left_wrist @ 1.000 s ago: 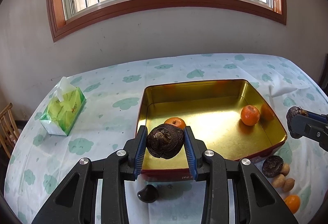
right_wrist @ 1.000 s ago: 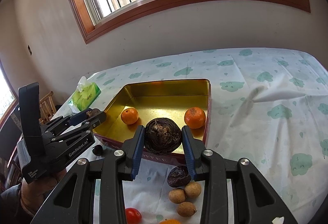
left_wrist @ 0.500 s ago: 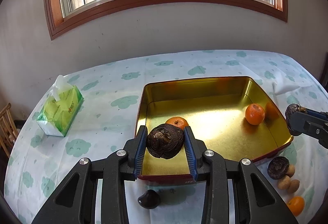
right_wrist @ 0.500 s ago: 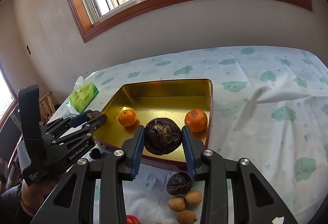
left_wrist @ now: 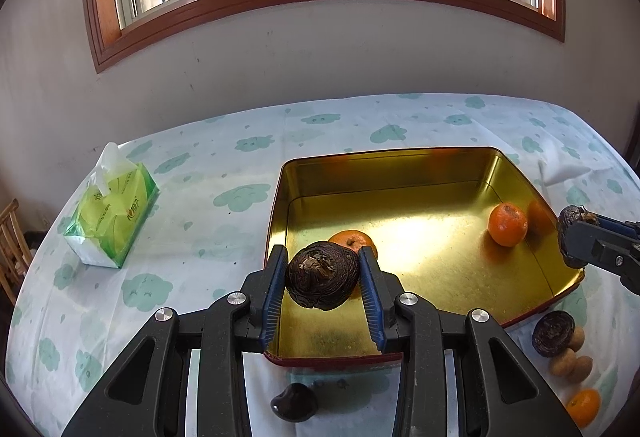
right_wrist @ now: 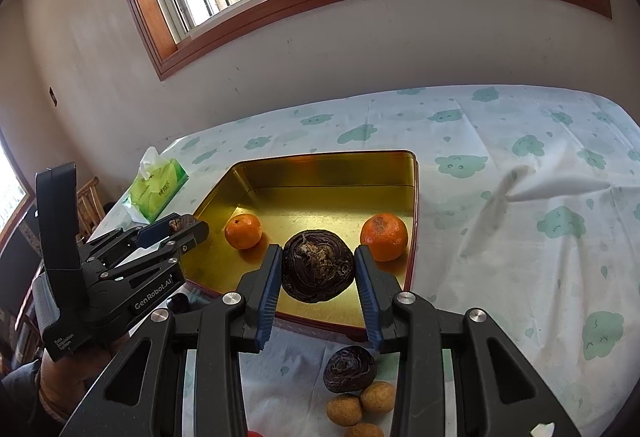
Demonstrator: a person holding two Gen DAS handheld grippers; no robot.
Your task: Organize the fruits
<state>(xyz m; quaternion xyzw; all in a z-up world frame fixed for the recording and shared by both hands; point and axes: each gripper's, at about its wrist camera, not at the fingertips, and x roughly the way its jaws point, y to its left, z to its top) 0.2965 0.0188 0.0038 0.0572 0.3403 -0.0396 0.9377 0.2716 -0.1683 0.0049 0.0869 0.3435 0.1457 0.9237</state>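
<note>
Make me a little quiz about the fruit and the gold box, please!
1. True or false: each gripper holds a dark wrinkled fruit.
2. How many oranges lie in the gold tin?
3. What sits left of the tin: A) a tissue pack, B) a cup, C) a plate?

Key:
1. True: the left gripper and the right gripper each have their jaws shut on a dark wrinkled fruit.
2. Two oranges.
3. A, the tissue pack.
</note>
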